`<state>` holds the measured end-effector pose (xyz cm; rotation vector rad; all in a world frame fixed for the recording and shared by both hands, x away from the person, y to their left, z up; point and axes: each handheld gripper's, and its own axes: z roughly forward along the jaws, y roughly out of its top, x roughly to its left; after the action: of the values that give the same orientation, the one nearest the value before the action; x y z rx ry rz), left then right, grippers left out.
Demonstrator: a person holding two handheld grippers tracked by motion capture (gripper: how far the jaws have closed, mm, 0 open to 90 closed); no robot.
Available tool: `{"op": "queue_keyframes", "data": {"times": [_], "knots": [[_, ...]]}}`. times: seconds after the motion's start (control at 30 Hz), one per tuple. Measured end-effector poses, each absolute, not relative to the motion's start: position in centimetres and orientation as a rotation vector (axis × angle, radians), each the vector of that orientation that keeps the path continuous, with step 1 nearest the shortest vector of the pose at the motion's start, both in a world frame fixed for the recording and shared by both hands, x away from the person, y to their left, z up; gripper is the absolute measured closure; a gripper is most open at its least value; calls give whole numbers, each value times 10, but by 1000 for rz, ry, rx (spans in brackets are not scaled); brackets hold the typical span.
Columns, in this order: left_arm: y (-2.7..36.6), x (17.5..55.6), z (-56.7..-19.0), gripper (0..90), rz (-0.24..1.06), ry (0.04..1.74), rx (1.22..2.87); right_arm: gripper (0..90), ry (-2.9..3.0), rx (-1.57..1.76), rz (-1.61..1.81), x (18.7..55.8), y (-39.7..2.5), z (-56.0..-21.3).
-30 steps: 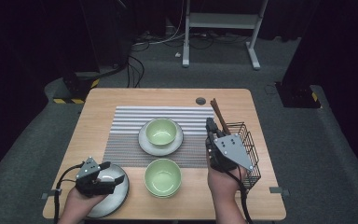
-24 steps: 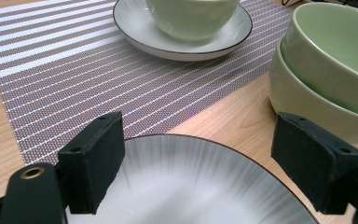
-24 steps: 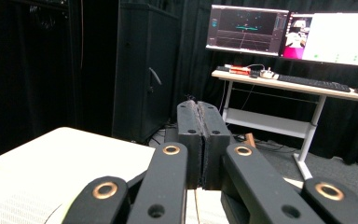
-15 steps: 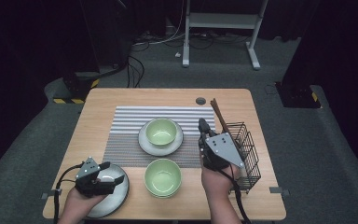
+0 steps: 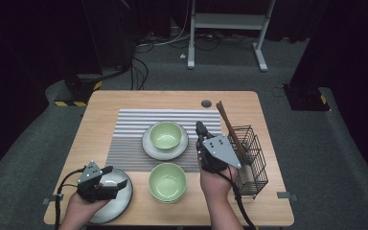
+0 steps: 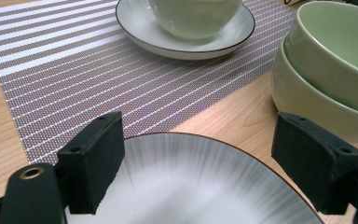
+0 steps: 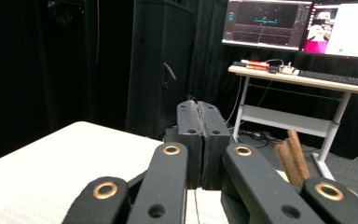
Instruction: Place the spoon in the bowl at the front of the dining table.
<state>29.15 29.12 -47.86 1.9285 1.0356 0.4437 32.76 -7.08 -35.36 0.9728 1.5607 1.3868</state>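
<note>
the rectangular light wooden table (image 5: 110, 103) is carrying a grey-and-white striped woven placemat (image 5: 134, 127); at the table's near left corner the round grey ceramic plate with a dark rim (image 5: 120, 199) is lying flat beside the stacked pale green ceramic bowls (image 5: 167, 182); the left gripper (image 5: 110, 178) is hovering over that plate with its jaws standing wide apart, the plate's face lying between and below them; the right gripper (image 5: 201, 129), beside the black wire basket (image 5: 251, 158), is pointing up with jaws pressed together, gripping nothing.
</note>
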Motion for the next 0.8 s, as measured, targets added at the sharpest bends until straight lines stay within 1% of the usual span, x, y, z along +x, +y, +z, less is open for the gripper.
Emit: {"op": "queue_keyframes", "data": {"times": [0.8], "knots": [[293, 291, -479, 176, 442, 1040, 1923, 889, 1609, 938, 1429, 342, -34, -357]]}}
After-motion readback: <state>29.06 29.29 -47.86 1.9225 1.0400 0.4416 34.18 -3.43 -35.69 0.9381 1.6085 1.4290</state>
